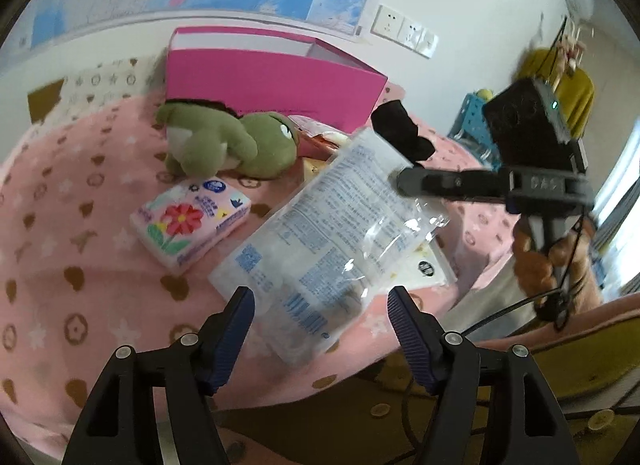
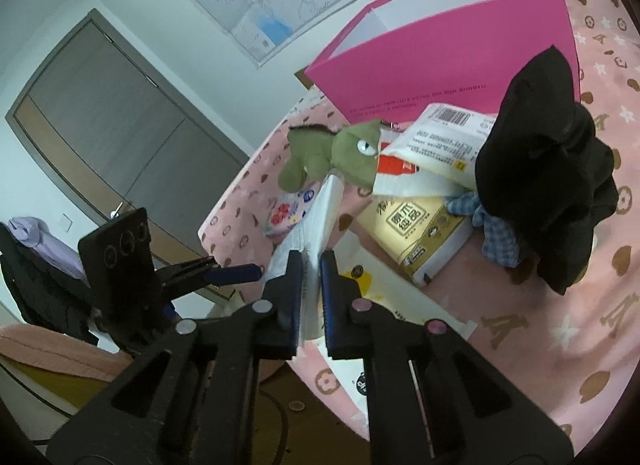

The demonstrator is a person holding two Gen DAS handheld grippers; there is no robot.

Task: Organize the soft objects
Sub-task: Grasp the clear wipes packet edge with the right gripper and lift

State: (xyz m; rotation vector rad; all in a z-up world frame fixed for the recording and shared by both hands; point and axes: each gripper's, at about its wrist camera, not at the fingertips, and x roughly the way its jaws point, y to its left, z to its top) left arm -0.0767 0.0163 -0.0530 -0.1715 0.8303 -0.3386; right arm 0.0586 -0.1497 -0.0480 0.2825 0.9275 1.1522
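Right tool (image 2: 310,293) is pinched on one end of the clear printed plastic pack (image 1: 336,225), held edge-on between its pads. In the left wrist view the pack's long axis runs diagonally, from the right tool's tip at upper right down to the near bed edge. Left tool (image 1: 320,329) is spread wide, the pack's lower end between its pads, contact unclear. The pack lies over the pink patterned bed cover (image 1: 80,225) near its front edge; bare cover to the left, floor below. The surroundings are crowded: flowered tissue pack (image 1: 190,221) just beside, green plush dinosaur (image 1: 232,141) behind, open pink cardboard box (image 1: 272,81) at the back, black cloth (image 2: 552,169) well to the right. A gold box (image 2: 420,233) sits partly under white packets; blue checked fabric (image 2: 496,233) is mostly hidden by the cloth.
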